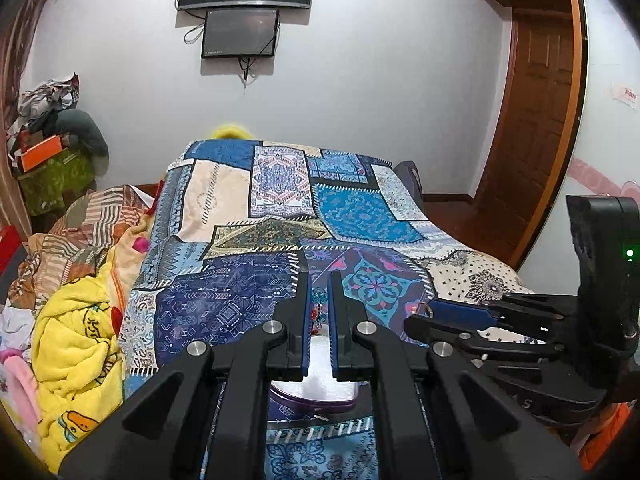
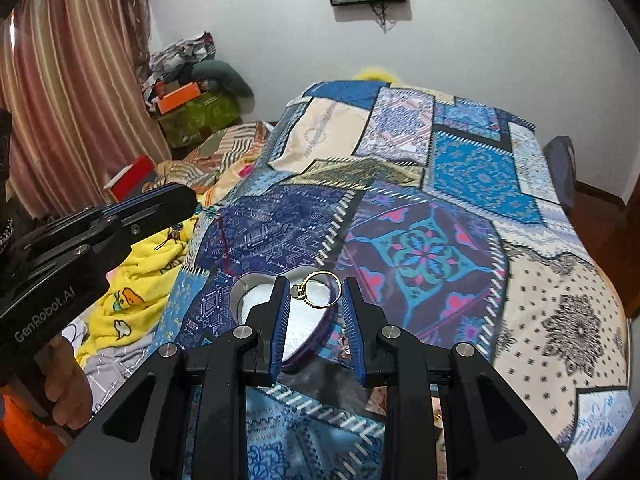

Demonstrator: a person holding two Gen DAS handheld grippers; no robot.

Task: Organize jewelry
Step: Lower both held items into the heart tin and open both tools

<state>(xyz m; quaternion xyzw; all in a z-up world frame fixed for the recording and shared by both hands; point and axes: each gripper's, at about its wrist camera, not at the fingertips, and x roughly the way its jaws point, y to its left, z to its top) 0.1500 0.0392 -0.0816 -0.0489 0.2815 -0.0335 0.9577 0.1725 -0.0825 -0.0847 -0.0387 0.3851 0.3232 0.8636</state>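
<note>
Gold ring (image 2: 320, 290) sits clamped between the right gripper (image 2: 316, 300) pads, above a heart-shaped tin (image 2: 256, 300) on the patchwork quilt (image 2: 460, 184). Left gripper (image 1: 319, 304) is nearly closed on a beaded piece (image 1: 319, 312) in blue and red, hanging over the same tin (image 1: 320, 396). Yellow blanket (image 1: 76, 344) lies bunched beside the quilt.
</note>
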